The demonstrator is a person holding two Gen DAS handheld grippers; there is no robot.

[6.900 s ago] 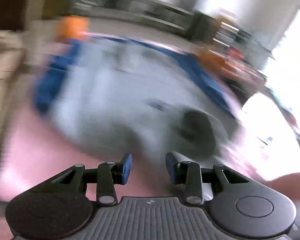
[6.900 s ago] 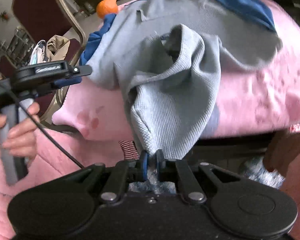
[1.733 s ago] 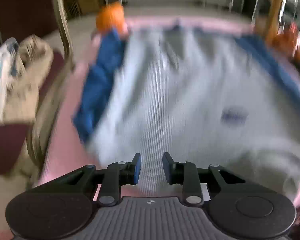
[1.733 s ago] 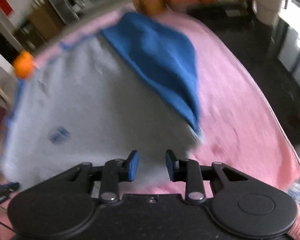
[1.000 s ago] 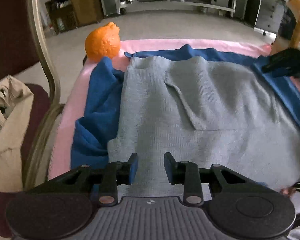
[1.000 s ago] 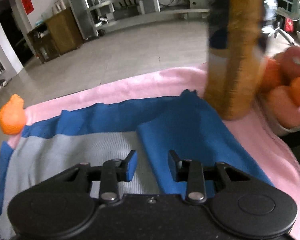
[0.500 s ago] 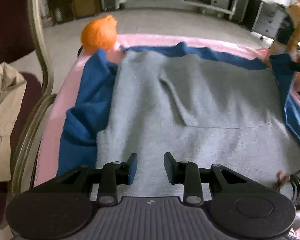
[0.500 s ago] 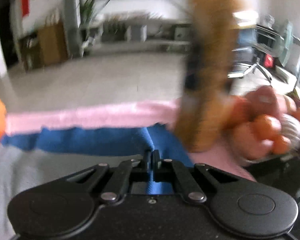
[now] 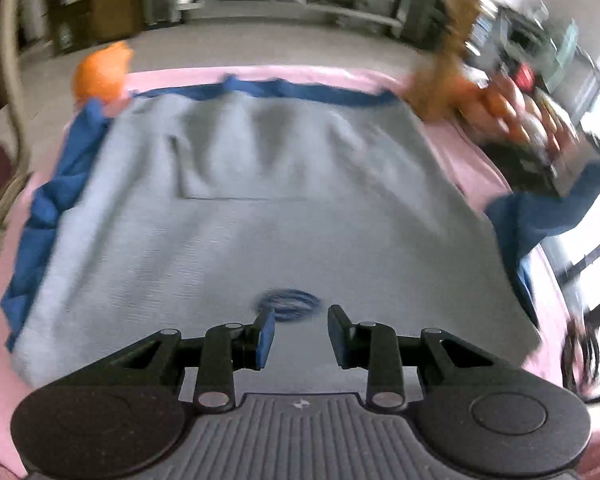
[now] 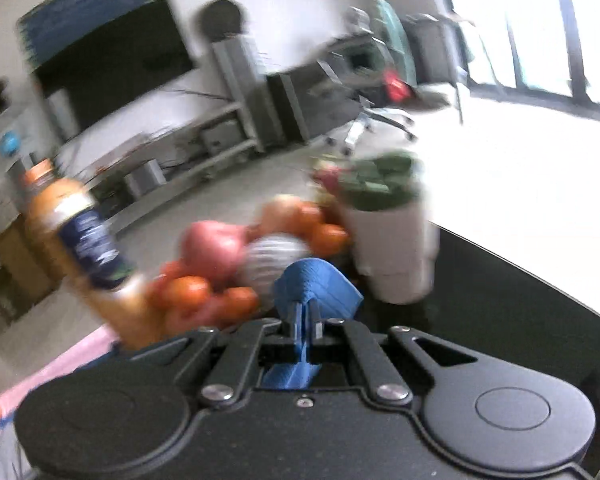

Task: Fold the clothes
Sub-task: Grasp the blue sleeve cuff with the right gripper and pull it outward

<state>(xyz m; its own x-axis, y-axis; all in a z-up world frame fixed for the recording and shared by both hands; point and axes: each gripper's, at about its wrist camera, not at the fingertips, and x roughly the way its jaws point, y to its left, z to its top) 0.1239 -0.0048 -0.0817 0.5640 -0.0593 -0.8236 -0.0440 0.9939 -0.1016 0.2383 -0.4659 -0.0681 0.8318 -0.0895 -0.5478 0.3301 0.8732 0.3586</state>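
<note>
left view: left gripper point(image 9: 299, 330) spread over the grey sweater point(image 9: 260, 216), flat on the pink tabletop point(image 9: 472, 160); roomy there, chair frame point(image 9: 10, 60) crowds the left edge. right view: right gripper point(image 10: 306, 322) pinching the blue sleeve point(image 10: 314, 284), risks sweeping the bottle point(image 10: 80, 248), fruit point(image 10: 220, 264), plant pot point(image 10: 392, 256) just beyond.

A grey knit sweater point(image 9: 260, 216) with blue sleeves lies flat on the pink-covered counter point(image 9: 456, 148); its right blue sleeve point(image 9: 540, 216) is lifted off to the side.
</note>
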